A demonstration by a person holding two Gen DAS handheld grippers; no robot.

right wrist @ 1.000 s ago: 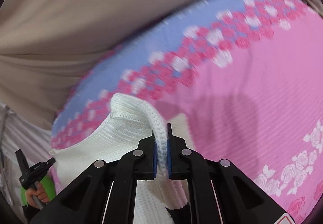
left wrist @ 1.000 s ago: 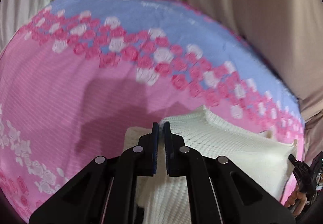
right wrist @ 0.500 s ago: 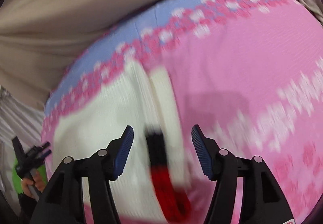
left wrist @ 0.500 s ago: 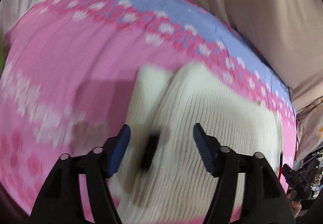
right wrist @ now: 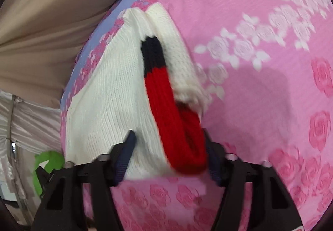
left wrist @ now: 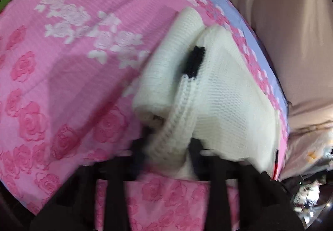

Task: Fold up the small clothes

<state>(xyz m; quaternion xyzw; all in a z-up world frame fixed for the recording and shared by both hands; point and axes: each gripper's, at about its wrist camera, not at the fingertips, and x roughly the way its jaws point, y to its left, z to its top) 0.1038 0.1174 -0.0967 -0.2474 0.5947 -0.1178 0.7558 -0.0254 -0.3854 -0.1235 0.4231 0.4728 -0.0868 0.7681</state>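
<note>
Lying folded on one pink blanket (right wrist: 260, 23), one white sweater (right wrist: 108, 93), between two wide-spread hand-held grippers.

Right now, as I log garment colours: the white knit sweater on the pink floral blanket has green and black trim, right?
Not quite: the right wrist view shows the trim is red and black, not green. The white knit sweater does lie on the pink floral blanket.

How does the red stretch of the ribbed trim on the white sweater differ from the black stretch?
In the right wrist view, the red stretch is long and the black stretch is short. The red stretch reaches in between the open fingers of the right hand-held gripper and loops back there; the black stretch lies farther off, up the white sweater. Both are the same ribbed knit, joined end to end.
</note>
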